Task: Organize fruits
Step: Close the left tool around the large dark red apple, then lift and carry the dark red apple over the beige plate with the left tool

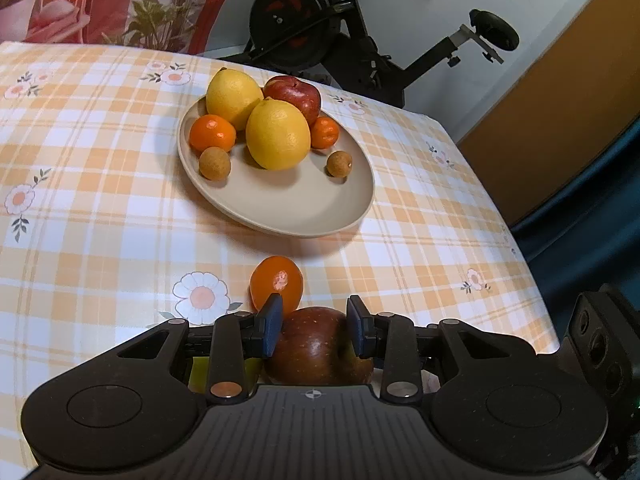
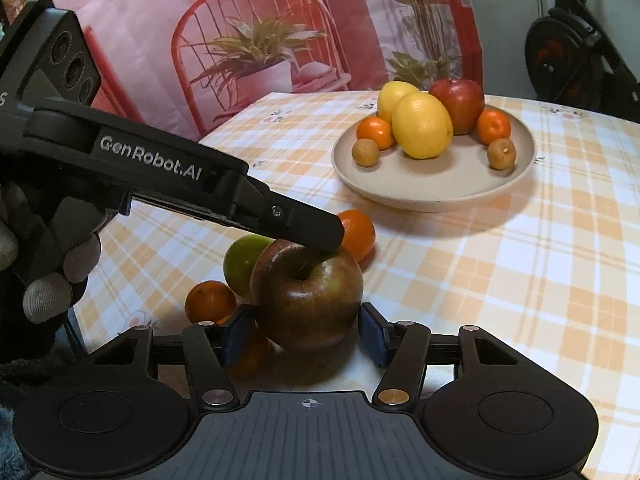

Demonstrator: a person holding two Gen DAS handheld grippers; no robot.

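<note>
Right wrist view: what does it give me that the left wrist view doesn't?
Only right wrist: the left gripper in side profile over the dark apple, the gloved hand holding it, and a mandarin low on the left. Only left wrist: the bike saddle and orange wall panel. Both: that apple, the loaded plate and the checked tablecloth.

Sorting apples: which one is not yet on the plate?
The dark brownish-red apple between the right gripper's fingers; the bright red apple sits at the plate's back.
</note>
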